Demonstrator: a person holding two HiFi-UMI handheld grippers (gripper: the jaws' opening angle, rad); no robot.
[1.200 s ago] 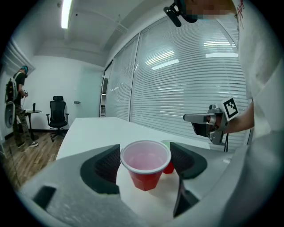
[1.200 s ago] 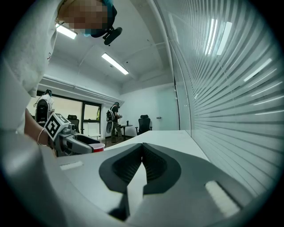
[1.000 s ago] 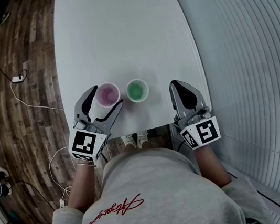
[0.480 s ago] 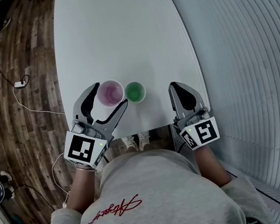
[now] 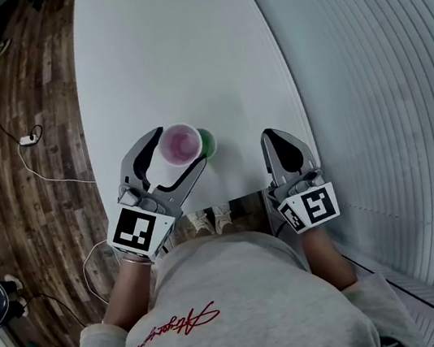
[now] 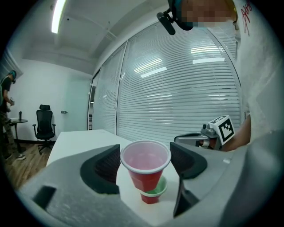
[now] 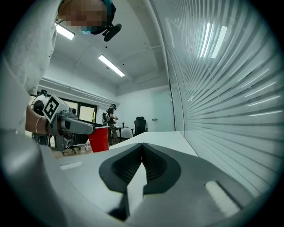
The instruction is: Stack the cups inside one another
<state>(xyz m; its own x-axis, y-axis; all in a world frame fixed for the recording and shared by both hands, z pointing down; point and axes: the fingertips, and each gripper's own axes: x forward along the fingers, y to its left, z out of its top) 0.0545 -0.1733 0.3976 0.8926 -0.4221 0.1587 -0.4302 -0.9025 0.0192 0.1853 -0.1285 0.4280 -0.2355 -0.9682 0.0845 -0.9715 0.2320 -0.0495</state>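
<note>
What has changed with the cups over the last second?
The left gripper, holding the red cup, lifted it toward the green cup, which it now partly covers. The green cup stayed on the table; the right gripper stayed shut and empty.

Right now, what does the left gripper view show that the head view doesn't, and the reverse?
Left gripper view only: the red outsides of the pink cup and green cup, a chair and a person far off. Head view only: the wood floor, a cable on it, the marker cube on the left gripper. Both: the left gripper shut on the pink cup, above the green cup; the right gripper; the table.
</note>
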